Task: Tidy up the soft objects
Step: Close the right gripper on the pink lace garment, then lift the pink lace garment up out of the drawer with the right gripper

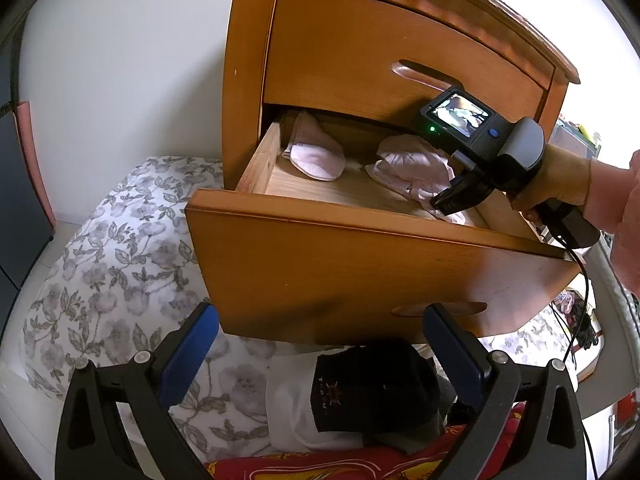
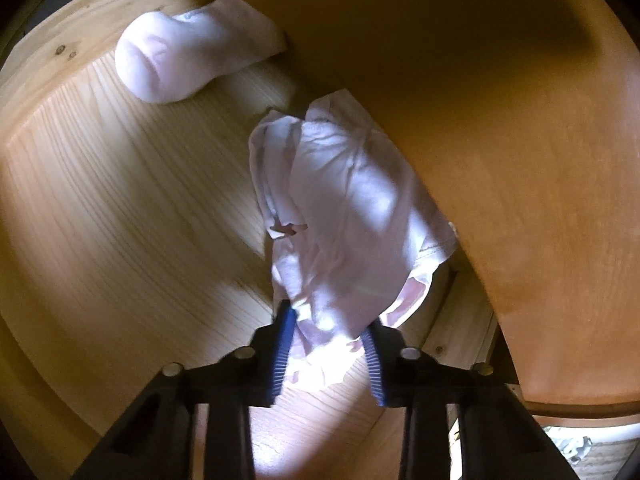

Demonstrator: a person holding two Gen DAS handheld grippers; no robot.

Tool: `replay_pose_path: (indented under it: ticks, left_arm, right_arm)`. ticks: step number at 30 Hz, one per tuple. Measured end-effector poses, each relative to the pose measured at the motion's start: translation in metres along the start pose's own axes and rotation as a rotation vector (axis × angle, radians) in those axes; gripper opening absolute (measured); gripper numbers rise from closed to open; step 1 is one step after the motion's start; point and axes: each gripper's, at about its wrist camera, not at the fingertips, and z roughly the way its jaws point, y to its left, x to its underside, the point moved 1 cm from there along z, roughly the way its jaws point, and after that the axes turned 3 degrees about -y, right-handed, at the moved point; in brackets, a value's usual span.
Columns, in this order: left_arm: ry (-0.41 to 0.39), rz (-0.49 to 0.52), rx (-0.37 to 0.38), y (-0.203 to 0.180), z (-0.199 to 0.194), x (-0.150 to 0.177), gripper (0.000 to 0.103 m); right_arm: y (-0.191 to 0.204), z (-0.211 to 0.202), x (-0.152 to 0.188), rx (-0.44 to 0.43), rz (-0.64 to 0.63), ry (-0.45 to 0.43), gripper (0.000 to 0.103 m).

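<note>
Now, socks going into the drawer (image 1: 256,160).
Right gripper (image 2: 328,344) pinches the pale pink garment (image 2: 352,208); left gripper (image 1: 320,356) gapes empty above the dark sock (image 1: 372,392).

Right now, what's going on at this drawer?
A person is sorting soft clothes into the open wooden drawer. The right tool reaches into it, with its blue pads on either side of the crumpled pale pink garment at the right. A folded pale pair of socks lies in the back left corner. The left tool hangs open over dark and white clothes on the bed.
</note>
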Motion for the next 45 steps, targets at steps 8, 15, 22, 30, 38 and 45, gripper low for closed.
replay_pose_path:
  ticks: [8, 15, 22, 30, 38, 45]
  left_arm:
    - [-0.002, -0.005, -0.006, 0.000, -0.001, 0.001, 0.102]
    - [-0.007, 0.003, -0.028, -0.004, -0.002, 0.002, 0.102]
    - [-0.011, 0.014, -0.054, -0.007, -0.004, 0.002, 0.102]
    - [-0.011, 0.012, -0.076, -0.007, -0.005, 0.003, 0.102]
    - [-0.024, 0.043, -0.116, -0.014, -0.009, 0.003, 0.102]
    - [-0.021, 0.051, -0.126, -0.015, -0.009, 0.003, 0.102]
  right_arm:
    - [-0.006, -0.016, 0.005, 0.011, 0.038, -0.029, 0.009]
    - [-0.007, -0.047, 0.028, -0.009, 0.067, -0.081, 0.008]
    - [-0.006, -0.082, 0.045, -0.038, 0.081, -0.141, 0.007]
    - [0.003, -0.117, 0.065, -0.052, 0.107, -0.228, 0.004]
    - [0.004, -0.125, 0.076, -0.061, 0.182, -0.258, 0.002]
    - [-0.009, -0.121, 0.079, -0.165, 0.282, -0.246, 0.002]
